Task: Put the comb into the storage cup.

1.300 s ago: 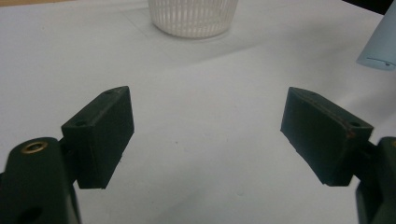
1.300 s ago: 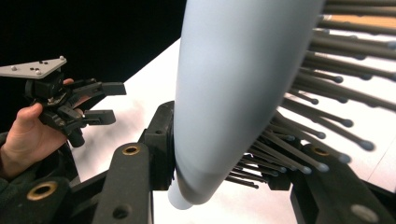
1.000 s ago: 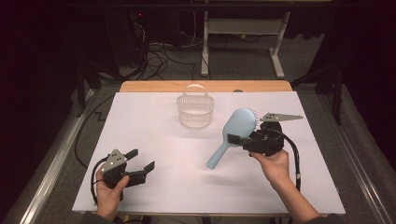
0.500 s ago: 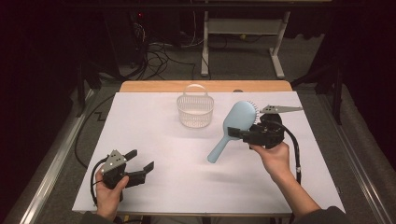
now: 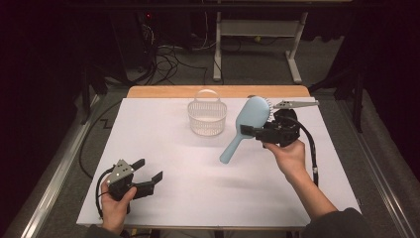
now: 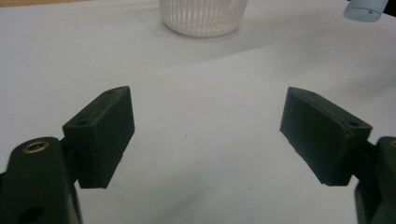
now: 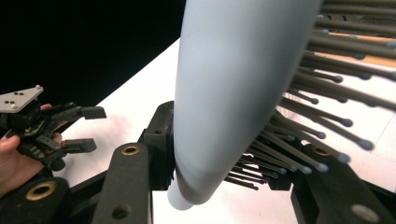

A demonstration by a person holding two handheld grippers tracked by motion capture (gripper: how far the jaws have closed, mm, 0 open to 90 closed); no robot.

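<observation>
Right gripper (image 5: 250,132), right of centre in the high view, clamped on a light blue hairbrush (image 5: 246,125); forearm enters from lower right, wrist raised above the table (image 5: 163,129). Brush tilted, handle pointing down-left, beside the white basket (image 5: 207,118). Left gripper (image 5: 148,176), lower left, jaws spread wide, empty, low over the table.
</observation>
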